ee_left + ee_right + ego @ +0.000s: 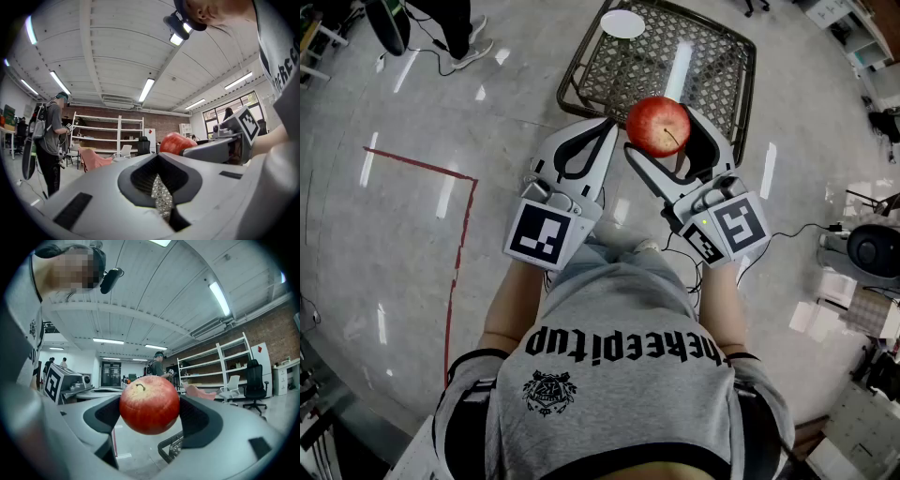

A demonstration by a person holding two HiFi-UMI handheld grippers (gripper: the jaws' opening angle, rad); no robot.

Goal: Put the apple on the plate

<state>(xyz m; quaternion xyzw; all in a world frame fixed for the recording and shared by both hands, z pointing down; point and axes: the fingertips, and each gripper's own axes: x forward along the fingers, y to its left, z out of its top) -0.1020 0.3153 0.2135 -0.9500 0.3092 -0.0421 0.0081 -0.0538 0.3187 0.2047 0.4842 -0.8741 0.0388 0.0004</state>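
The right claw [661,131] grips the apple [657,125] between its two widely spread jaws. It holds the fruit in the air over the near edge of the wire mesh surface [712,66], not resting on anything. From the head view the apple covers the inner faces of the jaws, so the contact shows only in the right gripper view, where the fruit fills the gap with its stem up. The plate [622,23] lies at the far edge of the mesh, well apart from the apple, pale and washed out by glare. The left claw [605,127] is closed with its tips together and nothing between them, just beside the right one. In the left gripper view only the apple's top shows behind the right claw's jaw, and the mesh appears merely through the closed jaws' hollow.
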